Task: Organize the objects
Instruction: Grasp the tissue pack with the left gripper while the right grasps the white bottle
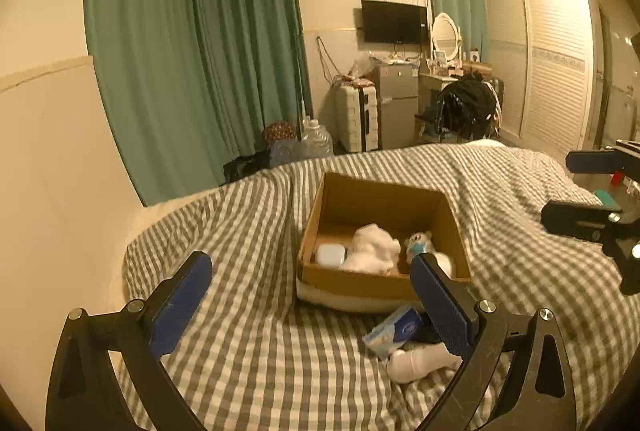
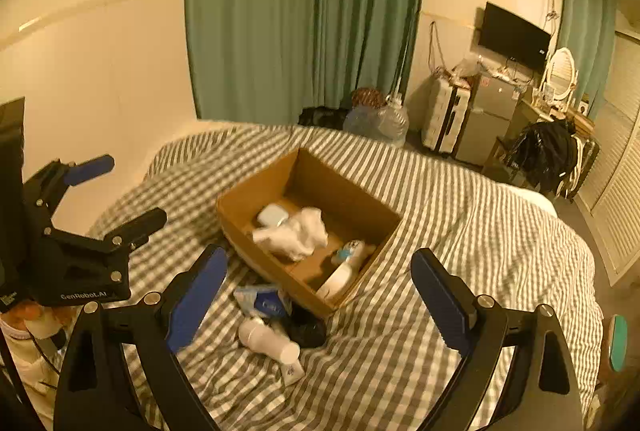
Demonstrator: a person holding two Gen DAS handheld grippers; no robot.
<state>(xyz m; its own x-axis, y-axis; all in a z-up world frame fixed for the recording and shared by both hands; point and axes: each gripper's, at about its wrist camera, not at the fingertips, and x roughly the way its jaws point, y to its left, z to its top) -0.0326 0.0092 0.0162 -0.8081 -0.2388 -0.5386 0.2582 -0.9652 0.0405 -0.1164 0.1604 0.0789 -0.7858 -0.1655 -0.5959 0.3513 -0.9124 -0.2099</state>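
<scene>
A cardboard box [image 1: 362, 283] [image 2: 256, 205] sits on the checked bed cover. Inside lie a white case [image 1: 330, 255] [image 2: 272, 215], a crumpled white cloth [image 1: 374, 249] [image 2: 300, 235] and a small bottle [image 1: 418, 245] [image 2: 352, 251]. In front of the box lie a blue-white packet [image 1: 394, 331] [image 2: 264, 301], a white bottle [image 1: 420, 361] [image 2: 268, 341] and a black item [image 2: 306, 327]. My left gripper [image 1: 312, 291] is open and empty, just before the box. My right gripper [image 2: 320, 295] is open and empty above the loose items. Each gripper shows in the other's view: the right one [image 1: 588, 191], the left one [image 2: 120, 191].
The bed [image 2: 460, 231] meets a cream wall on the left. Beyond its far edge stand green curtains [image 1: 192, 51], water jugs [image 1: 316, 141], a suitcase [image 1: 358, 117], a small fridge [image 1: 398, 103] and a chair with dark clothes [image 1: 466, 107]. A teal object [image 2: 618, 343] lies right of the bed.
</scene>
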